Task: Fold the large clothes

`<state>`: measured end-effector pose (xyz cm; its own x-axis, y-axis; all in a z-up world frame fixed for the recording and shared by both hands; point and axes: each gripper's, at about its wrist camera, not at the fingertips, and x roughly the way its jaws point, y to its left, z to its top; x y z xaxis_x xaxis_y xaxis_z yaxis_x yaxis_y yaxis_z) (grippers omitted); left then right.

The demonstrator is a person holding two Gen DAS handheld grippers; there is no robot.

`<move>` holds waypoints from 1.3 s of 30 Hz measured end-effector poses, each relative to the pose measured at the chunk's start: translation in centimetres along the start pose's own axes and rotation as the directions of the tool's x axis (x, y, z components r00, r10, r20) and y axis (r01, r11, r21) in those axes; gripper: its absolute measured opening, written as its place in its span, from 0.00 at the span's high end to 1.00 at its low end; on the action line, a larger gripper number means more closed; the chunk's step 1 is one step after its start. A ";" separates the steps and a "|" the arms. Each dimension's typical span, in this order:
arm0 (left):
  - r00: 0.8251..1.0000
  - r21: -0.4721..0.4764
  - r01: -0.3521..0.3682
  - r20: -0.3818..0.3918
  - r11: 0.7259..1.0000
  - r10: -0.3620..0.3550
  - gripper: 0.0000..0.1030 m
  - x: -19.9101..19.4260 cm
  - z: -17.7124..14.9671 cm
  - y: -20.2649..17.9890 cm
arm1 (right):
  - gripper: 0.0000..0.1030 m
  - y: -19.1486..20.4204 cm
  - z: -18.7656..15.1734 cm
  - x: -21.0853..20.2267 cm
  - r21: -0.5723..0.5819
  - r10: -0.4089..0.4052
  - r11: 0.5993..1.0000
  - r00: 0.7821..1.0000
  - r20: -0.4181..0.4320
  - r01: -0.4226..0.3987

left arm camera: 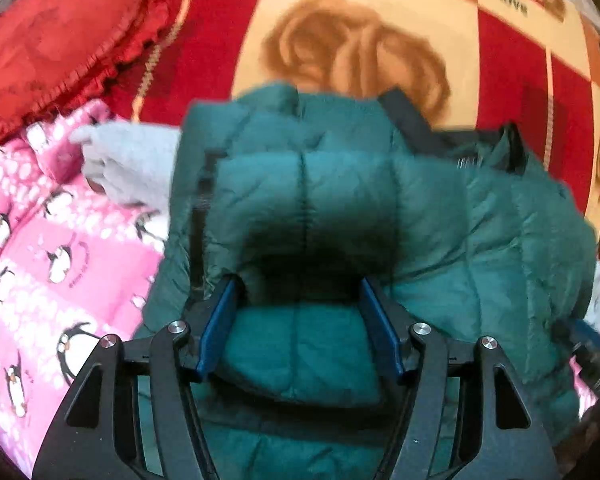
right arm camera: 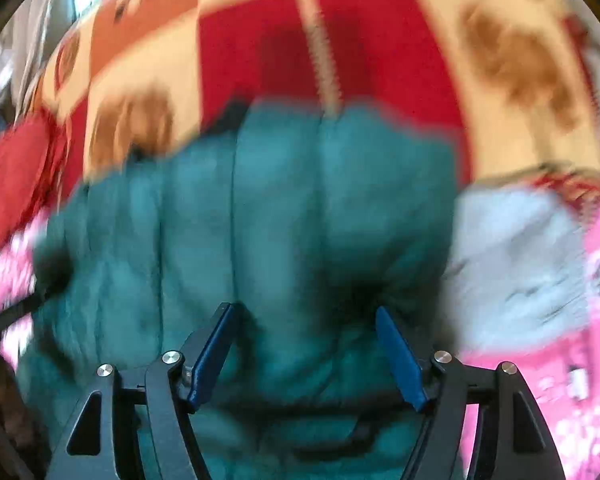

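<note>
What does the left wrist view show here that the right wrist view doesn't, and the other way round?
Only the left wrist view shows penguin prints on the pink blanket, the jacket's black collar and zipper teeth, and the right gripper at its edge. Only the right wrist view, heavily blurred, shows a dark strap-like shape at its left edge; I cannot tell what it is. Both show the green puffer jacket, the grey garment beside it, the red heart cushion, the red-and-cream bedspread, and open blue fingers over the jacket.
</note>
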<state>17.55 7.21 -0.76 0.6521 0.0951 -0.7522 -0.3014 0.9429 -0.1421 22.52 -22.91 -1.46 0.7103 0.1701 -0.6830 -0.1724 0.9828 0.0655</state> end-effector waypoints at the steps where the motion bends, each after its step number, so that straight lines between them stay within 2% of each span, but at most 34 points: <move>1: 0.999 -0.018 0.021 0.037 1.000 -0.020 0.38 -0.6 0.2 0.1 | 0.32 0.1 0.6 -0.6 0.004 0.005 1.000 0.999 0.049 -0.006; 4: 0.989 -0.038 0.064 0.133 0.997 -0.058 0.38 -1.6 0.6 0.3 | 0.28 0.3 2.4 -0.8 0.005 -0.006 1.000 0.985 0.174 0.005; 5: 0.988 -0.039 0.059 0.142 0.997 -0.053 0.38 -1.4 0.7 0.5 | 0.28 0.1 2.7 -0.2 0.012 -0.004 1.000 0.984 0.180 0.002; 6: 0.991 -0.044 0.056 0.127 0.997 -0.050 0.38 -0.6 0.8 0.8 | 0.28 -0.1 3.0 0.5 0.026 0.000 1.000 0.985 0.170 -0.004; 7: 0.994 -0.054 0.057 0.092 0.997 -0.052 0.38 0.6 0.9 1.0 | 0.25 -0.5 3.3 2.3 0.050 0.019 0.998 0.992 0.123 -0.025; 8: 0.997 -0.076 0.058 0.055 0.995 -0.054 0.38 1.8 0.9 1.4 | 0.20 -0.9 3.3 3.5 0.058 0.029 0.998 0.996 0.084 -0.034; 9: 0.998 -0.094 0.064 0.029 0.993 -0.062 0.38 2.2 0.8 1.2 | 0.12 -1.2 3.0 5.8 0.061 0.028 0.998 1.000 0.000 -0.028; 10: 0.996 -0.111 0.088 -0.006 0.990 -0.089 0.38 3.3 0.7 1.6 | 0.11 -1.2 2.6 7.0 0.040 0.016 0.999 1.000 -0.020 -0.016; 12: 0.996 -0.101 0.084 -0.016 0.991 -0.086 0.38 3.2 0.8 1.2 | 0.06 -1.0 2.2 7.2 0.011 0.010 1.000 1.000 0.012 -0.010; 15: 0.997 -0.065 0.068 -0.023 0.996 -0.070 0.29 3.3 0.8 0.4 | 0.00 -0.8 2.3 7.4 0.003 0.025 1.000 1.000 0.004 -0.025; 16: 0.997 -0.056 0.071 -0.027 0.996 -0.073 0.25 3.4 0.8 0.2 | 0.00 -0.7 2.3 7.4 0.004 0.026 1.000 1.000 0.008 -0.026; 20: 0.994 -0.077 0.101 -0.027 0.992 -0.103 0.23 3.4 0.7 0.2 | 0.01 -0.8 2.4 6.5 0.017 0.041 0.999 0.999 0.007 -0.041; 22: 0.994 -0.078 0.110 0.003 0.991 -0.110 0.23 2.6 0.9 0.3 | 0.01 -0.6 2.7 4.8 0.025 0.010 1.000 0.999 0.038 -0.011; 24: 0.990 -0.092 0.105 0.099 0.990 -0.096 0.23 0.2 1.2 0.5 | 0.01 0.4 3.2 2.3 0.024 -0.021 1.000 0.997 0.080 0.019; 27: 0.958 -0.070 0.144 0.260 0.987 -0.121 0.23 -3.1 1.2 0.3 | 0.01 2.2 2.6 0.3 0.039 -0.030 0.999 0.997 0.065 0.027; 28: 0.955 -0.052 0.141 0.270 0.989 -0.122 0.23 -3.4 1.1 -0.1 | 0.01 2.8 2.1 0.1 0.036 -0.036 0.999 0.998 0.052 0.034; 29: 0.958 -0.039 0.142 0.257 0.989 -0.128 0.23 -3.3 1.2 -0.2 | 0.01 3.5 1.3 0.1 0.026 -0.038 0.999 0.999 0.029 0.037; 31: 0.978 -0.013 0.141 0.159 0.990 -0.137 0.23 -1.8 0.9 -0.9 | 0.01 4.3 0.0 0.7 -0.007 -0.046 0.999 0.999 -0.016 0.046; 33: 0.995 -0.011 0.089 0.045 0.996 -0.088 0.23 0.5 0.3 -1.0 | 0.01 3.6 -0.9 1.5 -0.021 -0.061 0.998 0.996 -0.065 0.060; 34: 0.998 -0.001 0.053 -0.026 0.999 -0.053 0.22 2.1 -0.1 -0.8 | 0.00 3.3 -1.7 3.0 -0.001 -0.039 0.999 0.992 -0.119 0.039; 35: 0.997 0.001 0.054 -0.057 0.999 -0.054 0.22 3.0 -0.4 -0.6 | 0.00 2.7 -2.1 3.5 0.011 -0.019 1.000 0.990 -0.141 0.020; 37: 0.997 0.011 0.051 -0.054 0.999 -0.050 0.21 3.0 -0.4 -0.7 | 0.00 2.1 -2.4 4.4 0.035 0.012 0.999 0.988 -0.155 -0.006; 39: 0.998 0.022 0.041 -0.049 0.999 -0.040 0.21 3.0 -0.3 -0.9 | 0.00 2.1 -2.3 4.6 0.031 0.008 1.000 0.987 -0.158 -0.004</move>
<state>19.53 6.56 -3.09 0.6287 0.0419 -0.7765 -0.2592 0.9527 -0.1584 23.87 -20.27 -6.11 0.5920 0.1649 -0.7889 -0.1540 0.9840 0.0902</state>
